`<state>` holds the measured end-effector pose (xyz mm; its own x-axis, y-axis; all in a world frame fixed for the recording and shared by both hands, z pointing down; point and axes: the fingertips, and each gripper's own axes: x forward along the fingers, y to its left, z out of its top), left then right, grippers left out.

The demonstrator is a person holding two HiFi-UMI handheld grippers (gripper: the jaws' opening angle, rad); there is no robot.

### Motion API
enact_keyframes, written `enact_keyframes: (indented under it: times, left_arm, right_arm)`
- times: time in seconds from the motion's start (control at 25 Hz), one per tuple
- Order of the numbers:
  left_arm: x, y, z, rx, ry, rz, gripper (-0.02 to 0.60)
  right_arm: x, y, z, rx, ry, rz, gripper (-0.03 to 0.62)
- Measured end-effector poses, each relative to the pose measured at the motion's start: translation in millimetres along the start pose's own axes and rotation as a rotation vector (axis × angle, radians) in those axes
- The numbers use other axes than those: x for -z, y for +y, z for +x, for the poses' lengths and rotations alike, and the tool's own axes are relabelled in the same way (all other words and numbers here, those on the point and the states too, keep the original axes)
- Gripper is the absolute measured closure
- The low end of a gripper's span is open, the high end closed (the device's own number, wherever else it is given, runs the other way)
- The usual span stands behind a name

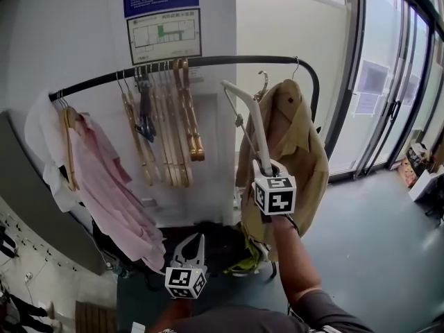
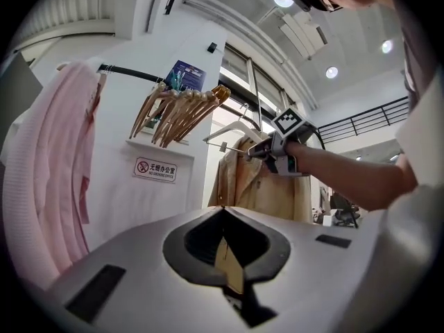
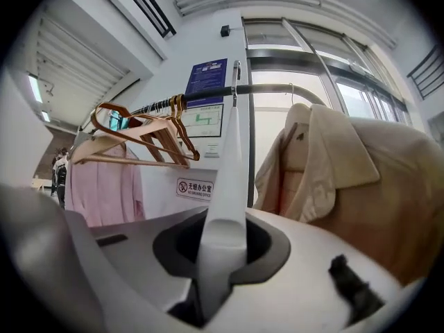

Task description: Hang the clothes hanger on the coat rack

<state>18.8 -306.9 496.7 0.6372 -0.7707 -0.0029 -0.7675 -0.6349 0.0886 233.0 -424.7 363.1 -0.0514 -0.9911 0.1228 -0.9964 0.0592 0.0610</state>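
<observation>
Overhead, the right gripper (image 1: 267,168) clamps the white hanger (image 1: 251,116) at 1 o'clock, under the rack rail (image 1: 208,62); the left gripper (image 1: 189,245) sits at 6 o'clock.

Left gripper view: jaws together, empty.

Right gripper view: jaws pinch the hanger's arm, which rises toward 12 o'clock.

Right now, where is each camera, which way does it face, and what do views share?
Head view: on the person's head, looking down at the rack rail; left gripper, right gripper, right forearm show.
Left gripper view: on the left gripper, facing the rail; its shut jaws and the right gripper show.
Right gripper view: on the right gripper, facing the rail; jaws clamp the white hanger.
Shared: all show the tan coat.
</observation>
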Motion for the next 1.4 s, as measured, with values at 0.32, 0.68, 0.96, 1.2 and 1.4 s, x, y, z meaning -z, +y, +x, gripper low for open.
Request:
enact_keyframes:
  times: [0.32,0.68,0.96,1.2,1.4]
  left_arm:
    - [-2,14,-11,-0.057,-0.002,-0.003,0.572]
    - [-2,22,-19,-0.089,-0.005,-0.005,0.572]
    - [3,18,-20,-0.082,0.012,-0.002,0.572]
    - [5,15,-21,-0.074,0.018,-0.001,0.572]
    - [6,10,-24,-0.072,0.027,0.001,0.572]
  right_arm:
    - [-47,-10,38,-0.043,0.056,-0.023,0.531]
    - [-43,-14,48,-0.024,0.136,-0.032,0.531]
    - [-42,-10,46,-0.056,0.11,-0.042,0.531]
    - [-53,-14,31,-0.027,0.003,-0.062,0.516]
    - [-73,-11,4,-0.024,-0.144,-0.074,0.445]
